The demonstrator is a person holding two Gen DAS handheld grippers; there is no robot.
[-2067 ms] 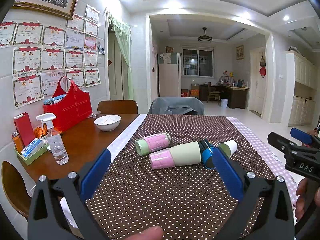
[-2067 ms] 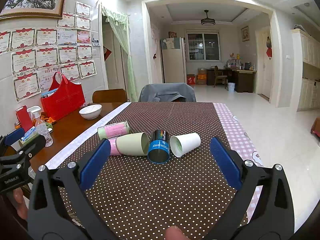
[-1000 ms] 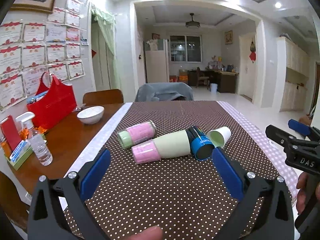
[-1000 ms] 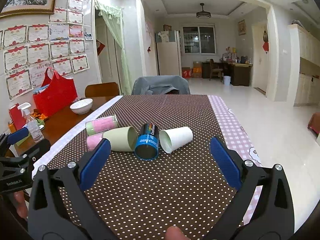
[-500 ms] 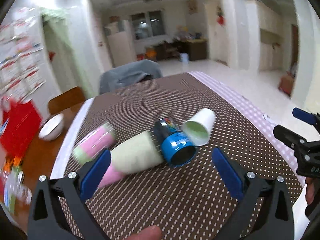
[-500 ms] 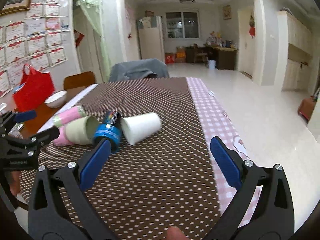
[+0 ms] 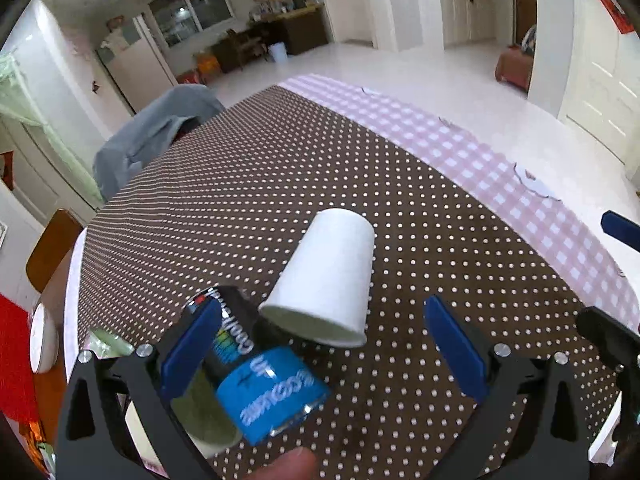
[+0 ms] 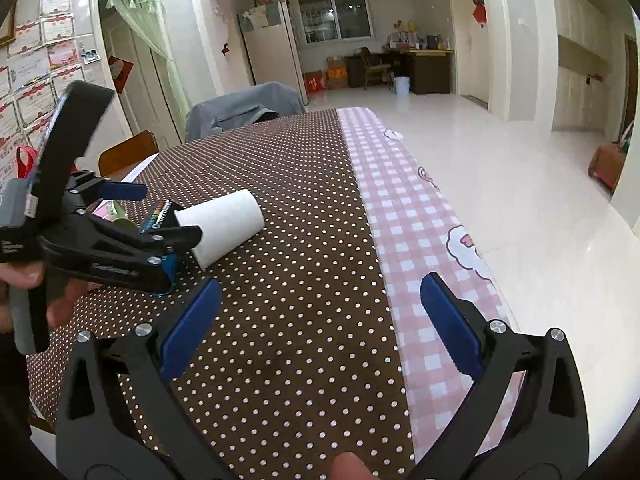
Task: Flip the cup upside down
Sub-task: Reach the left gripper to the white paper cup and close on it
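A white paper cup (image 7: 328, 276) lies on its side on the brown dotted tablecloth (image 7: 240, 184), mouth toward me. It also shows in the right wrist view (image 8: 224, 228). A blue and black cup (image 7: 260, 376) lies beside it, with a pale green cup (image 7: 200, 404) further left. My left gripper (image 7: 320, 344) is open, close over the white and blue cups; it shows in the right wrist view (image 8: 160, 216). My right gripper (image 8: 316, 320) is open and empty, above the cloth to the right of the cups.
A pink checked cloth strip (image 8: 420, 220) runs along the table's right edge, with the floor beyond. A chair with a grey cover (image 8: 244, 108) stands at the far end. A white bowl (image 7: 40, 344) and a red bag (image 7: 16, 360) sit at the left.
My left gripper has moved forward and tilted down over the cups, so they fill its view. My right gripper has swung right, toward the table's right edge.
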